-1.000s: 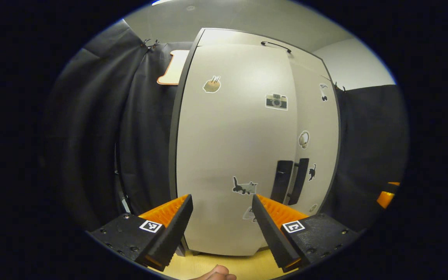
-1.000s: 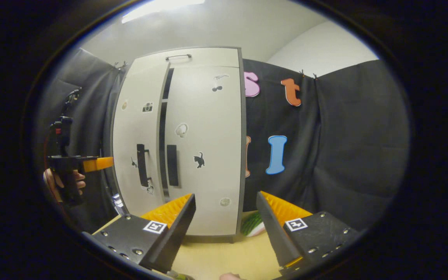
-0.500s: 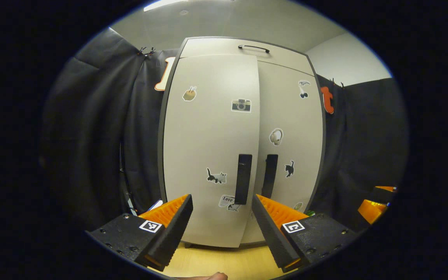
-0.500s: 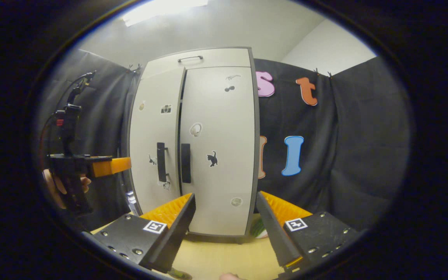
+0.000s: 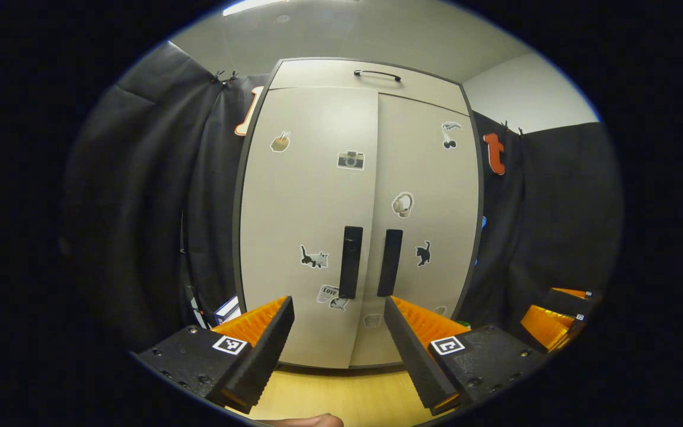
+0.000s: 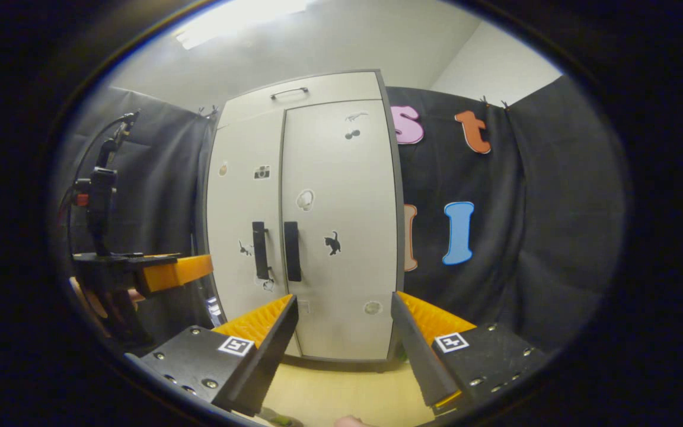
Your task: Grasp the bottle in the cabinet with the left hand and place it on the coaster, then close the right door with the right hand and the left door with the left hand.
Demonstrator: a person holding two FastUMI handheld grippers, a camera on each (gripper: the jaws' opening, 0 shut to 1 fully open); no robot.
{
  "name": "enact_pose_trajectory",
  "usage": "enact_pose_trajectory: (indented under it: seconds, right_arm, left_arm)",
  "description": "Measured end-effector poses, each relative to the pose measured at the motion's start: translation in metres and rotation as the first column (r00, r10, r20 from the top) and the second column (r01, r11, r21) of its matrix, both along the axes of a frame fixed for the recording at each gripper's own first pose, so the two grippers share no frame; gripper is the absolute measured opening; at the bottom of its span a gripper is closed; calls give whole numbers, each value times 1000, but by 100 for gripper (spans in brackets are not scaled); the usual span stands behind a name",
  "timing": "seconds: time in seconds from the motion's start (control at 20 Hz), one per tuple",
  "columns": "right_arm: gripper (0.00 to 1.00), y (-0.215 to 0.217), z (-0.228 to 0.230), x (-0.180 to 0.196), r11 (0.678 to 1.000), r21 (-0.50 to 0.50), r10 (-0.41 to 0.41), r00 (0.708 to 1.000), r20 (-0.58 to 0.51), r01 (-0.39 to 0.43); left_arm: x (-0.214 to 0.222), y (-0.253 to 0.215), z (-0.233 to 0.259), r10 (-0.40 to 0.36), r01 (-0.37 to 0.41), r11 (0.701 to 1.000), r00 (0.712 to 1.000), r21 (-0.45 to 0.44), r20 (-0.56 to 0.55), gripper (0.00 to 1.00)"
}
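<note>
Before the flat pale cabinet point(image 5: 318, 196), ridged orange fingers point(image 5: 252, 320), parted.

The left gripper view looks straight at the front of the cabinet point(image 5: 353, 213) from near, low above the wooden tabletop point(image 5: 341, 397), tilted a little upward — its own parted fingers frame the two door handles. The right gripper view faces the same cabinet point(image 6: 312, 219) from farther to the right and at an angle, taking in the black cloth wall beside it. Both views share the cabinet front and tabletop; the right gripper view also catches the left gripper point(image 6: 175, 273) at its left edge, and the left gripper view the right gripper point(image 5: 555, 320) at its right edge.
</note>
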State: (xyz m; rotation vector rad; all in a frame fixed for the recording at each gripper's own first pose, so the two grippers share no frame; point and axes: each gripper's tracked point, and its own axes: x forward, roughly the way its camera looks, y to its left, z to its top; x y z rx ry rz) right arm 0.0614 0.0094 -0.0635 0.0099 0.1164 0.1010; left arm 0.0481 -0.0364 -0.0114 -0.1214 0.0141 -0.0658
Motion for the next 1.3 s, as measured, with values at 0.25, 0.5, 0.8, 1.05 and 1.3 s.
enact_pose_trajectory:
  seconds: [0.25, 0.5, 0.8, 1.05, 1.3]
  right_arm:
    - [95, -12, -5, 9, 1000, -10, -18, 999, -28, 17]
    - [95, -3, -6, 13, 999, 35, -1, 999, -41, 3]
    - [95, 33, -12, 2, 996, 57, 69, 996, -59, -65]
    - [95, 69, -11, -11, 991, 7, 135, 991, -14, -135]
    - [95, 82, -13, -10, 993, -14, 118, 993, -10, -118]
  left_arm:
    - [-1, -16, 0, -3, 3, 1000, 1000, 22, -1, 97]
    - [-1, -14, -3, -15, 15, 1000, 1000, 20, 5, 93]
    - [-9, 2, -5, -28, 25, 998, 999, 57, 47, 96]
    - [-13, 23, -18, -24, 22, 998, 999, 63, 30, 96]
    - [-10, 39, -18, -14, 12, 998, 999, 60, 40, 96]
